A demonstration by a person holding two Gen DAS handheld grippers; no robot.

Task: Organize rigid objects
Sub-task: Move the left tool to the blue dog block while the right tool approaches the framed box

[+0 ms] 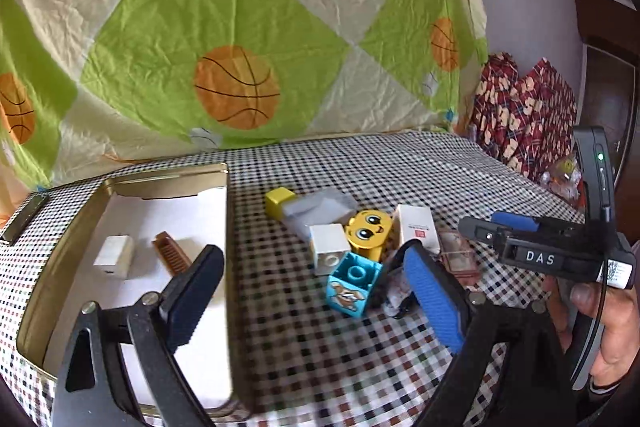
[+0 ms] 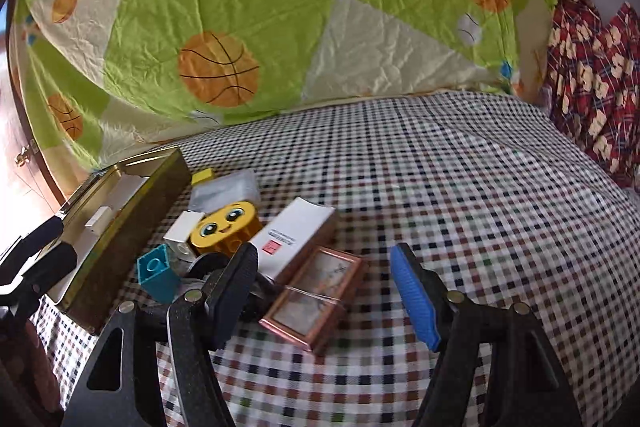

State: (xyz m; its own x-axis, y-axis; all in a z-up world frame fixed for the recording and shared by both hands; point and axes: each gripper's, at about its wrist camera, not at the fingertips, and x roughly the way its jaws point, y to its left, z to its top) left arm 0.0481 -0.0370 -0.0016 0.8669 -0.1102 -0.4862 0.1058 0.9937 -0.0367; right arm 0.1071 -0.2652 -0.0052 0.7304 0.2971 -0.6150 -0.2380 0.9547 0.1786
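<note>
A gold tin sits open at the left with a white block and a brown comb inside. A pile lies beside it: yellow face brick, blue brick, white brick, yellow-capped clear case, white box, rose-gold case. My left gripper is open and empty, above the tin's right edge and the blue brick. My right gripper is open and empty, its fingers either side of the rose-gold case.
The checkered cloth covers the surface. A green basketball-print sheet hangs behind. Red patterned fabric lies at the far right. A small dark object lies behind my right gripper's left finger. The right gripper's body shows at the right in the left wrist view.
</note>
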